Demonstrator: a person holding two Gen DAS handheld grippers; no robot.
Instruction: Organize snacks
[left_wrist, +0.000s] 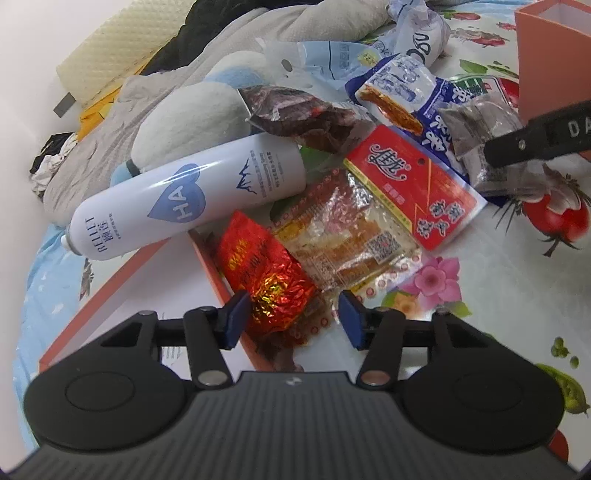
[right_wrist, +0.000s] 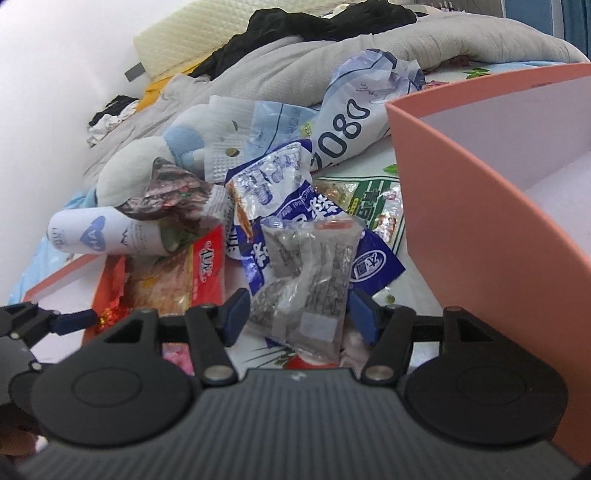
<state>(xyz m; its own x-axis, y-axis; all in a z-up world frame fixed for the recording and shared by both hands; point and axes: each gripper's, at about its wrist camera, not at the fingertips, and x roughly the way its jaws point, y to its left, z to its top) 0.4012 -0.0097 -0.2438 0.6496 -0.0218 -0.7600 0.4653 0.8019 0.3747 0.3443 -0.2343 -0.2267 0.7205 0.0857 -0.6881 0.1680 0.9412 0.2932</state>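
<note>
A heap of snack packets lies on a flowered cloth. My left gripper (left_wrist: 293, 317) stands open around a red foil packet (left_wrist: 266, 280), which rests on the edge of a flat peach lid (left_wrist: 147, 288). Its left pad is at the foil, its right pad apart from it. Beyond lie a clear packet of orange strips (left_wrist: 347, 236) and a red-labelled packet (left_wrist: 410, 184). My right gripper (right_wrist: 299, 317) is open with a grey speckled clear packet (right_wrist: 310, 273) between its pads. Behind that sits a blue-and-white packet (right_wrist: 273, 184).
A tall peach box (right_wrist: 480, 221) with a white inside stands open at the right. A white spray can (left_wrist: 184, 199) lies on its side to the left, against a plush toy (left_wrist: 192, 107). A dark brown packet (left_wrist: 295, 114), crumpled pale-blue bags and a grey blanket (right_wrist: 280, 70) lie behind.
</note>
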